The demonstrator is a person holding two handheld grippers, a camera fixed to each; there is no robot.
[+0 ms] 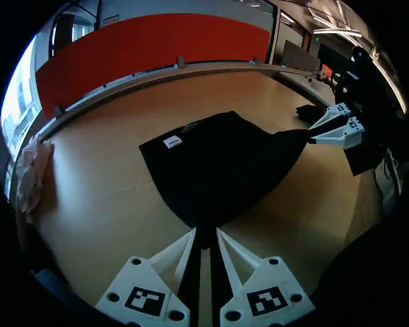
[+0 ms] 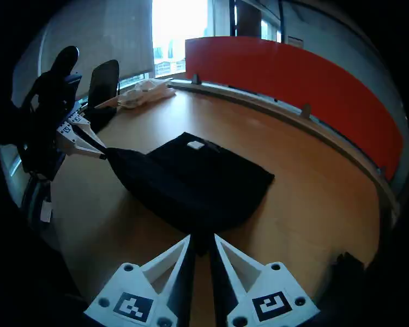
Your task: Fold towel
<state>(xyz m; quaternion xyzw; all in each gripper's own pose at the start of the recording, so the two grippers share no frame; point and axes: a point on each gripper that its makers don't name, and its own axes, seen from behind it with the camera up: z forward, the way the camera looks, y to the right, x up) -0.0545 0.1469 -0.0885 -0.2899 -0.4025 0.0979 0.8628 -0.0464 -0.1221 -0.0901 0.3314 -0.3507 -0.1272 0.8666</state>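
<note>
The left tongs (image 1: 206, 240) are closed narrowly on one corner of the black towel (image 1: 221, 163). The right tongs (image 2: 203, 242) pinch another corner. The towel's far part lies on the wooden desk (image 1: 95, 185).

One black cloth towel (image 1: 221, 163) with one small white tag (image 1: 172, 142), on one long wooden tabletop (image 1: 106, 180). Two white two-finger tools: left tool (image 1: 204, 242), right tool (image 2: 203, 240). One red partition panel (image 1: 150, 49) at twelve o'clock. One pale crumpled bundle (image 1: 32, 169) at nine o'clock. Possibly two dark office chairs (image 2: 103, 82), at ten o'clock in the right gripper view.
</note>
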